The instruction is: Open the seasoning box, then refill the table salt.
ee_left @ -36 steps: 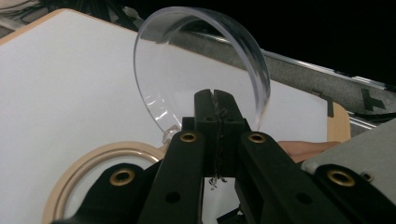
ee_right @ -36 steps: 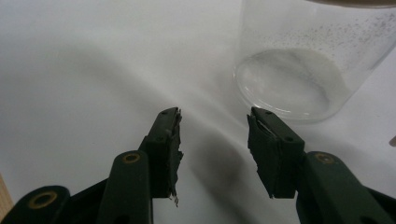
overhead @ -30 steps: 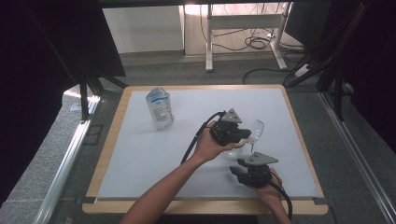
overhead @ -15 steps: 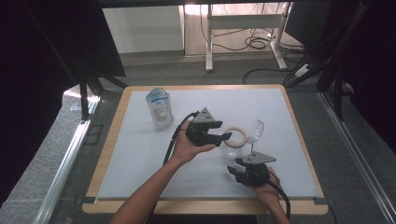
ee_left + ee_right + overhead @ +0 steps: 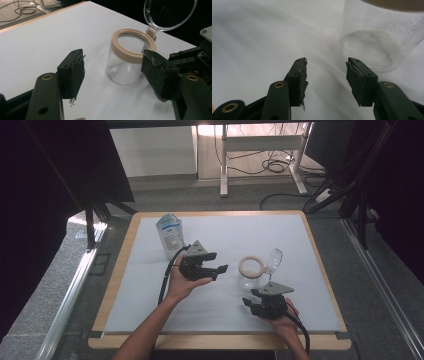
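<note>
Both of my claws stand open now and hold nothing. On my left gripper [image 5: 221, 268] the jaws have just been opening, and compared with a second ago this hand has moved away from the jar [image 5: 248, 276] toward 9 o'clock on the table; earlier it was close over the mouth of the jar, now it is apart from it with open air between the pads. I judge that the lid work is done: the clear lid [image 5: 274, 259] stands open on its hinge behind the beige rim [image 5: 133, 48], so the jar is ready for the next step. In the left gripper view the jar stands upright on the white mat [image 5: 300, 240], ahead of the jaws at about 1 o'clock, near but not touching, and its base shows between the two pads. My right gripper [image 5: 251, 304] rests near the front edge of the table, jaws partly apart and empty; in the right gripper view the bottom of the jar is just beyond the right pad [image 5: 357, 75] at about 1 o'clock, close, perhaps not touching. Farther away, at about 10 o'clock from my left gripper, a carton [image 5: 170, 236] stands upright, untouched.
</note>
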Motion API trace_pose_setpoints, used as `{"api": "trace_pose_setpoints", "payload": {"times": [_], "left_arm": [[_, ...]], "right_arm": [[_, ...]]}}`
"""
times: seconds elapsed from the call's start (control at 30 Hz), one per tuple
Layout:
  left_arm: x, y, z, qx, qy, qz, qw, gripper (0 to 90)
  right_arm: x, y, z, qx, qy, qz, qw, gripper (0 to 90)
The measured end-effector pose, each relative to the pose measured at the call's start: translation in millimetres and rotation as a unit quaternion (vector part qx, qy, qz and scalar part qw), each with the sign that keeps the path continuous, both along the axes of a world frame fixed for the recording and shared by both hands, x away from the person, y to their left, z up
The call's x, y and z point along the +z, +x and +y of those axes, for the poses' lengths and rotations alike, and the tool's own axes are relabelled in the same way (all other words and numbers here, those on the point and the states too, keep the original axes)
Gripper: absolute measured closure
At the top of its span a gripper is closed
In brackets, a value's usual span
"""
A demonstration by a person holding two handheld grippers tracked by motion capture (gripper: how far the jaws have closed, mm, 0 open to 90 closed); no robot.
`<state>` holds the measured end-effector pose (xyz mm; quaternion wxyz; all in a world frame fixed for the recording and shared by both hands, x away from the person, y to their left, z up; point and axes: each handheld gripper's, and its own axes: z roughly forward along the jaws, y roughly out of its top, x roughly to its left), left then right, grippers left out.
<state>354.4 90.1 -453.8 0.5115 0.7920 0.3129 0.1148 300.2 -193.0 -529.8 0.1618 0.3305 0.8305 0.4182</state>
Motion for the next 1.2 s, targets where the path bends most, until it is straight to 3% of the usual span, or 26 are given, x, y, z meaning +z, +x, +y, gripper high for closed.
{"api": "trace_pose_setpoints", "payload": {"times": [0.53, 0.7, 0.8, 0.87, 0.93, 1.2], "left_arm": [[-10.9, -15.0, 40.5, 0.032, 0.002, 0.004, 0.9995, 36.8], [-12.0, -28.9, 59.4, 0.056, 0.013, -0.013, 0.9982, 38.3], [-10.8, -35.5, 75.4, 0.076, 0.021, -0.024, 0.9966, 39.7], [-8.9, -37.2, 93.2, 0.103, 0.017, -0.026, 0.9942, 40.5], [-8.0, -37.1, 99.1, 0.113, 0.015, -0.026, 0.9932, 40.6], [1.6, -21.5, 138.2, 0.176, 0.007, -0.037, 0.9837, 41.5]], "right_arm": [[0.0, 2.6, 5.4, 0.005, 0.002, -0.001, 1.0, 50.9], [1.4, 2.4, 6.9, 0.007, 0.004, 0.0, 1.0, 50.8], [1.8, 2.8, 7.1, 0.008, 0.004, -0.002, 1.0, 50.8], [1.2, 3.8, 8.1, 0.009, 0.003, -0.003, 1.0, 50.8], [1.0, 3.9, 8.6, 0.01, 0.004, -0.002, 0.9999, 50.8], [0.8, 4.6, 12.6, 0.015, 0.002, -0.001, 0.9999, 50.5]]}}
